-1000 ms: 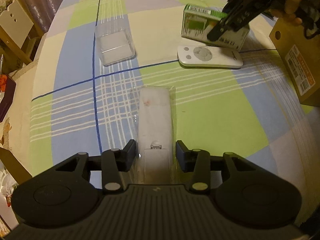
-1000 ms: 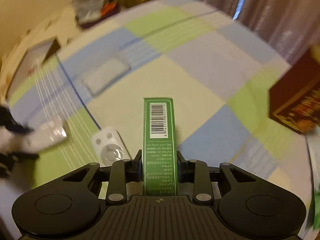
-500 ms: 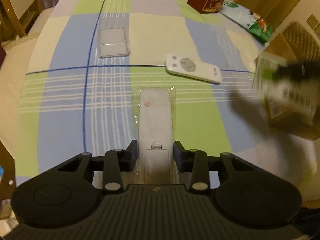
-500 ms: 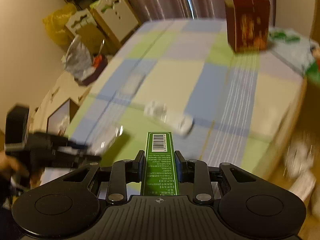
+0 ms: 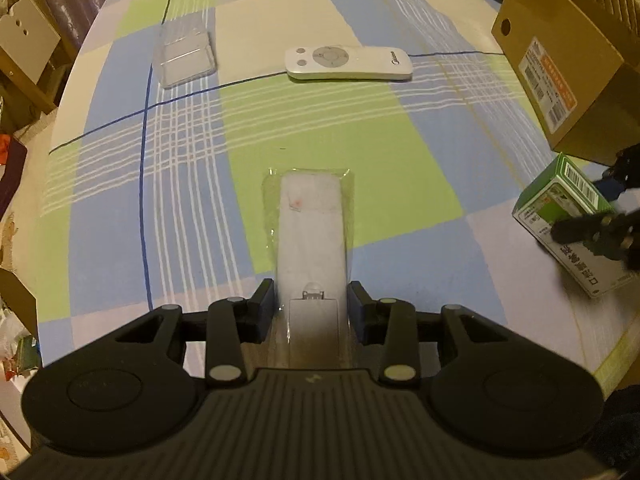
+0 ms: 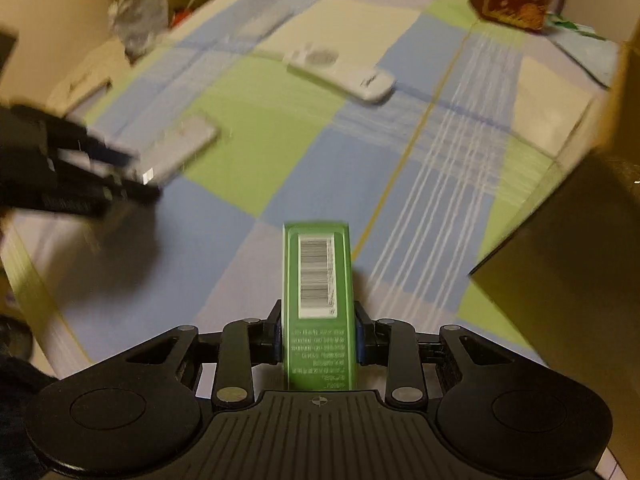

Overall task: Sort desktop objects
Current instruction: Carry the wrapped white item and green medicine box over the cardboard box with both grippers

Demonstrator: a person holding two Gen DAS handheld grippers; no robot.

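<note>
**Both tongs loaded, cardboard box close by**

Nearest, the left tongs (image 5: 312, 308) are closed on a white remote in a clear plastic sleeve (image 5: 310, 236), held over the tabletop's (image 5: 420, 168) near edge. The slick sleeve may slip. The right tongs (image 6: 319, 336) clamp a green carton (image 6: 318, 300) by its narrow sides, just beside the cardboard box (image 5: 560, 64) at the right edge; a swing could clip it. Farther off lie a bare white remote (image 5: 348, 64) and a clear plastic case (image 5: 184, 56).
</note>
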